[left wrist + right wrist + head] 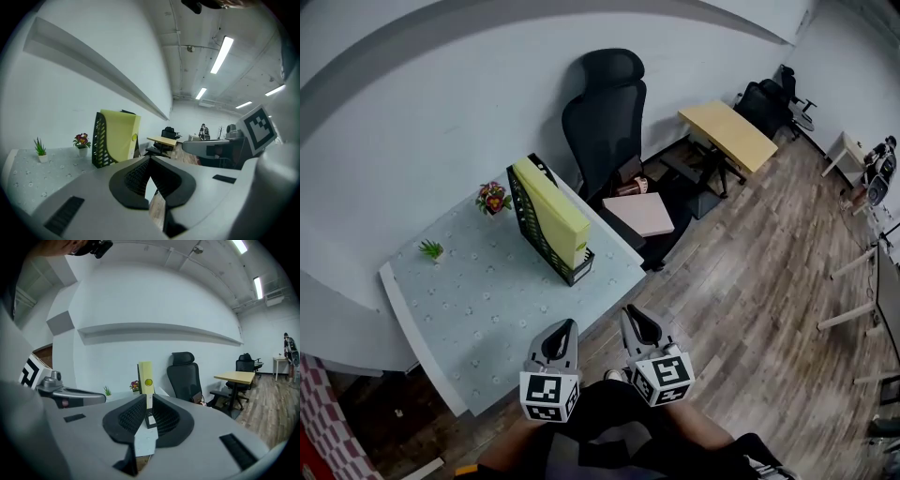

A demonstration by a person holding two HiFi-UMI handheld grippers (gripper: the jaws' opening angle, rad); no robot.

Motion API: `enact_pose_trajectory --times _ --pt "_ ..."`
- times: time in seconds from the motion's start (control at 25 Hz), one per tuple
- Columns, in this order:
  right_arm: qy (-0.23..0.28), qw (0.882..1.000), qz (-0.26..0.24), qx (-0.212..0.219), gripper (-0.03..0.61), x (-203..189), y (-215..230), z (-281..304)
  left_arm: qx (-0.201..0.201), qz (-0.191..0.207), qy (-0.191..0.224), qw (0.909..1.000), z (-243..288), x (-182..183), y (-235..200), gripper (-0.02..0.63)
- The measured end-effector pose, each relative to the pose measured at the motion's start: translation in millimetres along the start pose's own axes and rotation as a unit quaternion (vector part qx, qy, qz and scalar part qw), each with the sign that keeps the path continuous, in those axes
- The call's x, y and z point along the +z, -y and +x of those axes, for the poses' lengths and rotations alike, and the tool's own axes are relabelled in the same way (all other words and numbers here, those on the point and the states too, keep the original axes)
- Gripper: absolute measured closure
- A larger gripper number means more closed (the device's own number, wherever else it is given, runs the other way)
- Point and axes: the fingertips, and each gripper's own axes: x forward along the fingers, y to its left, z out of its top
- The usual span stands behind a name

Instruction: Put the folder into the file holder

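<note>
- folder (551, 211), pale yellow, stands on edge inside the black mesh file holder (578, 270) in the head view, rising above the holder's walls.
- the file holder sits on the pale, patterned bench (487, 300), towards its far side; a small pot of flowers (493, 199) is near it by the wall, and a small green plant (431, 249) is further to the left.
- a black office chair (605, 112) stands beyond the bench, with a wooden desk (729, 134) further off.
- both tools hang over the near edge of the bench, side by side, well apart from the holder: the left hand-held gripper (569, 324) and the right hand-held gripper (629, 312).
- left gripper view: the jaw tips meet, with nothing between them; the folder in its holder stands ahead and to the left on the bench, with the flowers and green plant left of it.
- right gripper view: the jaws stand a thin slit apart and hold nothing; the folder's spine, with a round yellow spot on it, shows far off through the slit, with the chair to its right.
</note>
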Motion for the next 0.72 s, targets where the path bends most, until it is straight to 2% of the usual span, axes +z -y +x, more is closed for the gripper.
enact_pose_trajectory --times 0.32,0.72 --pt "0.008 1.0 0.008 0.012 0.546 -6 43 -23 0.008 0.017 -0.015 0.9997 20 -5 44 0.609" --pt "0.006 0.999 0.011 0.042 0.553 -14 42 -25 0.038 0.021 -0.024 0.9988 13 -10 47 0.609"
